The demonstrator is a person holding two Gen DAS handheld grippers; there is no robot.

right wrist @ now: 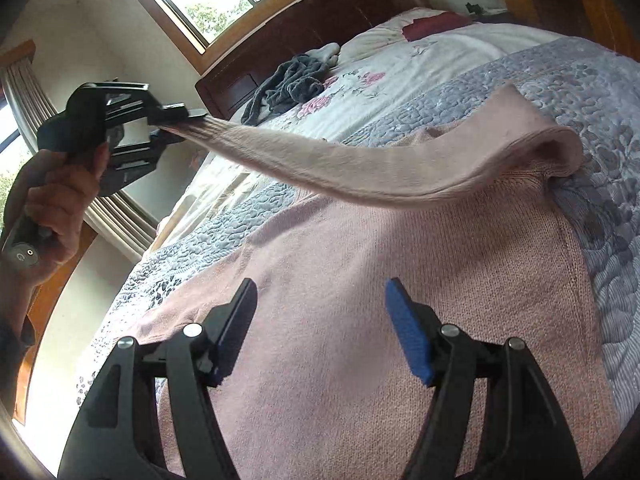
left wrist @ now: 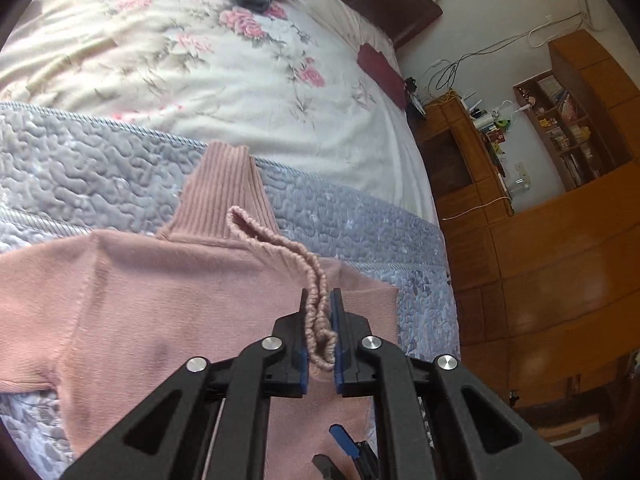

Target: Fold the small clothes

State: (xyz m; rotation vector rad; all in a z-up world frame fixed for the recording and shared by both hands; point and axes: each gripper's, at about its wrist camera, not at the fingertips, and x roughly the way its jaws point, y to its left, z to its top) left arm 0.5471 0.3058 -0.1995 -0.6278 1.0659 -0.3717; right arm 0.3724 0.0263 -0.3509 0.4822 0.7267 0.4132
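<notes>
A: Pink knitted sweater [right wrist: 380,280] with a ribbed turtleneck collar — that's what we're folding. It lies flat on the grey-blue quilted bedspread [left wrist: 100,168], collar pointing toward the floral white duvet [left wrist: 180,60].

B: And our left tongs [left wrist: 319,312] are clamped on the ribbed cuff of the pink sleeve [right wrist: 340,168], yes?

A: Yes. In the left wrist view the cuff edge sits bunched between the blue pads. In the right wrist view we see the sleeve lifted and stretched through the air from the shoulder to those tongs, held up by a hand [right wrist: 60,196].

B: Our right tongs [right wrist: 320,320]?

A: Spread wide and empty, hovering above the sweater's body, apparently not touching it.

B: So which step are we in?

A: We judge it's the sleeve fold: the sleeve is raised but not yet laid across the body.

B: Then next?

A: We'd carry the cuff across the chest and lay the sleeve flat before letting go. The knit is soft and stretchy, so the right tongs could press the body down near the shoulder to stop it dragging.
</notes>
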